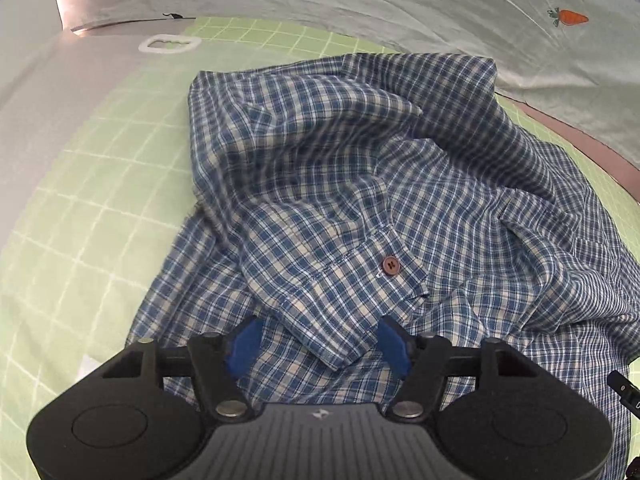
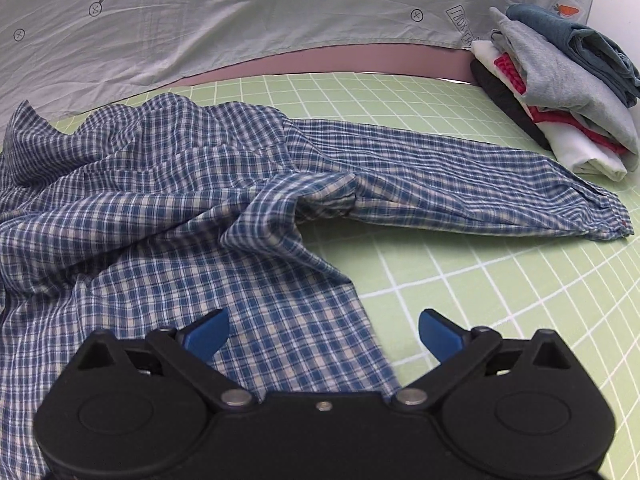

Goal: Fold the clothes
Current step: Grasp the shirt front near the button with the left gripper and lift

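A blue and white checked shirt [image 1: 340,184] lies crumpled on a green grid mat [image 1: 80,220]. Its cuff, with a brown button [image 1: 390,265], runs down between the blue pads of my left gripper [image 1: 319,344]. The jaws stand partly apart and the pads do not press the cloth. In the right wrist view the shirt [image 2: 160,208] spreads to the left, and one sleeve [image 2: 460,188] stretches out flat to the right. My right gripper [image 2: 324,332] is open, low over the shirt's right edge, with its right pad over the bare mat [image 2: 480,280].
A stack of folded clothes [image 2: 560,92] sits at the mat's far right corner. A pale sheet with carrot prints [image 2: 240,20] hangs behind the mat. A white plastic ring [image 1: 170,45] lies at the mat's far left edge.
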Demonstrator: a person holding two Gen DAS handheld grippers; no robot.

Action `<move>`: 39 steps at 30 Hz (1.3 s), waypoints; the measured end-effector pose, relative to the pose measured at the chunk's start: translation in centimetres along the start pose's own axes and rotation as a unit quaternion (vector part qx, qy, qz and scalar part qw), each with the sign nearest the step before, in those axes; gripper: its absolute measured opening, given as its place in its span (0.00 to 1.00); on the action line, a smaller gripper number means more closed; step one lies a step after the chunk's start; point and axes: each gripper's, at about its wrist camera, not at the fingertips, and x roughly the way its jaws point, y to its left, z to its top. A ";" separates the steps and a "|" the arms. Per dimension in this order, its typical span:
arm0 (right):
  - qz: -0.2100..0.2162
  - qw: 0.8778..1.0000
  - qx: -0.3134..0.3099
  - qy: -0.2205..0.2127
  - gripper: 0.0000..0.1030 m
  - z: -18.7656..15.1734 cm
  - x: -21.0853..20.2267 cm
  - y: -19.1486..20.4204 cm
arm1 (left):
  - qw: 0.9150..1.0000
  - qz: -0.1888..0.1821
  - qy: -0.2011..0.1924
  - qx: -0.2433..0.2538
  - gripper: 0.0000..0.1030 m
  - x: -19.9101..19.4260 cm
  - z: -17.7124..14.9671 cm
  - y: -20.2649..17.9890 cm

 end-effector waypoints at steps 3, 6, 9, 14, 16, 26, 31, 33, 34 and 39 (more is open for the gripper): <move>-0.007 1.000 0.002 0.010 0.99 0.0 0.5 0.0 | 1.000 0.007 -0.015 0.002 0.12 -0.2 -0.2 0.2; 0.003 1.000 0.009 0.009 0.99 -0.3 0.5 -0.2 | 0.999 -0.009 -0.037 -0.038 0.05 -1.1 -0.1 1.8; 0.012 1.000 0.018 0.006 1.00 -0.5 0.5 -0.4 | 0.994 -0.001 -0.065 -0.089 0.03 -3.0 0.5 4.2; 0.017 1.000 0.009 0.004 1.00 -0.4 0.5 0.0 | 0.976 0.049 -0.119 -0.176 0.03 -6.5 2.1 10.6; 0.020 1.000 0.009 0.003 1.00 -0.4 0.5 0.0 | 0.965 0.087 -0.135 -0.208 0.03 -7.5 2.7 13.7; 0.022 1.000 0.012 -0.004 1.00 -0.7 0.5 0.2 | 0.928 0.214 -0.142 -0.271 0.12 -8.8 2.4 24.2; 0.018 1.000 0.006 -0.005 1.00 -0.8 0.3 0.4 | 0.925 0.188 -0.128 -0.306 0.44 -8.4 0.1 24.4; 0.018 1.000 0.006 -0.006 1.00 -0.8 0.3 0.4 | 0.922 0.166 -0.132 -0.325 0.55 -8.1 -0.8 24.2; 0.018 1.000 0.006 -0.005 1.00 -0.8 0.3 0.5 | 0.920 0.156 -0.135 -0.333 0.60 -8.0 -1.1 24.0; 0.015 1.000 0.004 -0.005 1.00 -0.8 0.2 0.6 | 0.925 0.117 -0.130 -0.338 0.62 -6.2 -1.6 23.0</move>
